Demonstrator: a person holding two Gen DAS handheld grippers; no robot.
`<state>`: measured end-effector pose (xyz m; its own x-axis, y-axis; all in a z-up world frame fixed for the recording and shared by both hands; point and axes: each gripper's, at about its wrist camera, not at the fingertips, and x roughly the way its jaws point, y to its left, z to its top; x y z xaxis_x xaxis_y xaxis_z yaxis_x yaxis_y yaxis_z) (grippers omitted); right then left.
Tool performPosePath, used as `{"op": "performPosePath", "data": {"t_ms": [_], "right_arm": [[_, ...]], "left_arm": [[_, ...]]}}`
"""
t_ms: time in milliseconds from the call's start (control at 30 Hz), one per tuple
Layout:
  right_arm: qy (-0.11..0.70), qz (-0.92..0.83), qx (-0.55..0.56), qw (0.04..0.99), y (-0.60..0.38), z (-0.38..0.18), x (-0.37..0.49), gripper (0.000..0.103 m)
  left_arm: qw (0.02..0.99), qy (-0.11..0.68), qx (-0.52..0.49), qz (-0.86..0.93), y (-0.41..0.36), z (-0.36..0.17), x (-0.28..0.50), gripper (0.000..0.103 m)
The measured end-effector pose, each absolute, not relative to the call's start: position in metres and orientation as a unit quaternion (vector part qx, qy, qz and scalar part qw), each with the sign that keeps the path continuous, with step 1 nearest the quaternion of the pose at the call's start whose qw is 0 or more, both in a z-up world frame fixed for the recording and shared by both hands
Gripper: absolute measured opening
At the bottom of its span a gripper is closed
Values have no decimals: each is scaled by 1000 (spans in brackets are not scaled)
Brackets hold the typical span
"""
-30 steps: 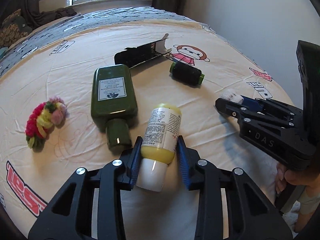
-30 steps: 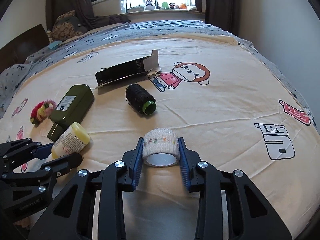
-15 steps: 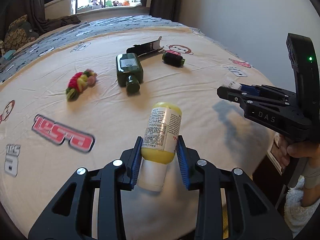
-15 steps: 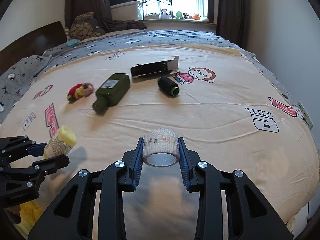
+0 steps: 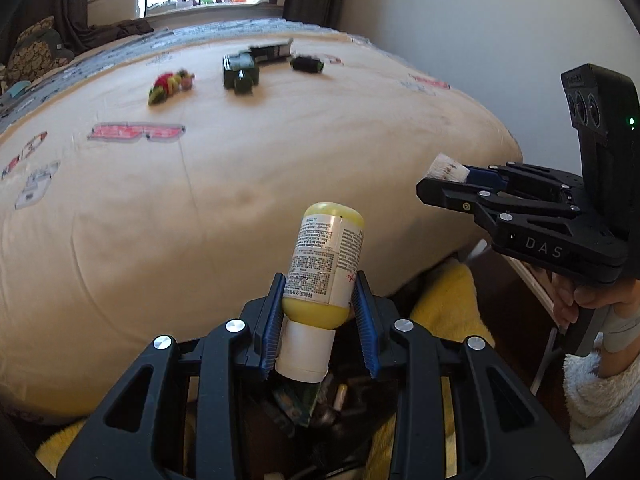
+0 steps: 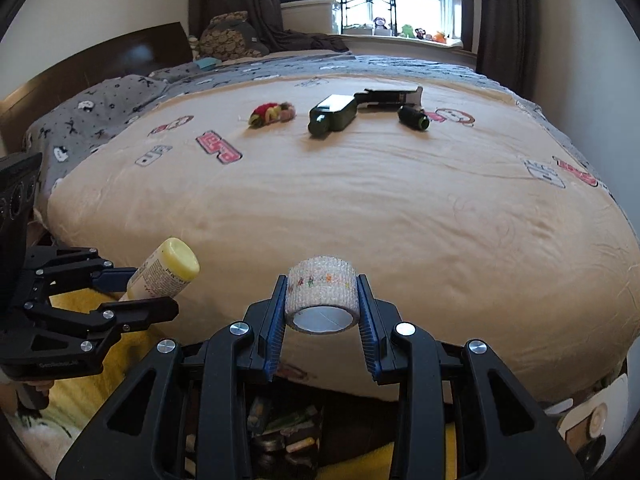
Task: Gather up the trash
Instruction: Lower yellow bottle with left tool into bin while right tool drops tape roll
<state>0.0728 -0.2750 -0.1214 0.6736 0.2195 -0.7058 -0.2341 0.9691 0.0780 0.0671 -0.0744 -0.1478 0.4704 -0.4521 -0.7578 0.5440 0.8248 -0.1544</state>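
White letters "DAS" are showing on the black body of the right gripper [image 5: 452, 184] in the left wrist view. Fine print is covering the label of the yellow bottle [image 5: 325, 264], too small to read. Red lettering is printed on the bed sheet [image 6: 360, 208], blurred beyond reading

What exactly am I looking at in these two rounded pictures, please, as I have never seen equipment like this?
There is no robot here: a person holds a two-finger gripper in each hand, and a fisheye camera on each looks forward along its fingers. In the left camera's view, the left gripper is shut on a yellow bottle. In the right camera's view, the right gripper is shut on a white bandage roll. Both are held off the edge of the bed. On its cream sheet lie a dark green bottle, a black thread spool, a torn black carton and a colourful scrunchie.
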Motion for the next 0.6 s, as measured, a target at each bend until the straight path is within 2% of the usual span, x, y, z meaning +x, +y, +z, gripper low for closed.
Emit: {"op": "performPosePath", "data": {"t_ms": [267,600], "right_arm": [[439,145,54,885,-270,-173,49,34],[499,137,60,854,-245,-230,41,34]], "left_arm": [[820,493,53,-285,-70,-216,44,32],[789,556,58,-255,-65,-282,51,30]]}}
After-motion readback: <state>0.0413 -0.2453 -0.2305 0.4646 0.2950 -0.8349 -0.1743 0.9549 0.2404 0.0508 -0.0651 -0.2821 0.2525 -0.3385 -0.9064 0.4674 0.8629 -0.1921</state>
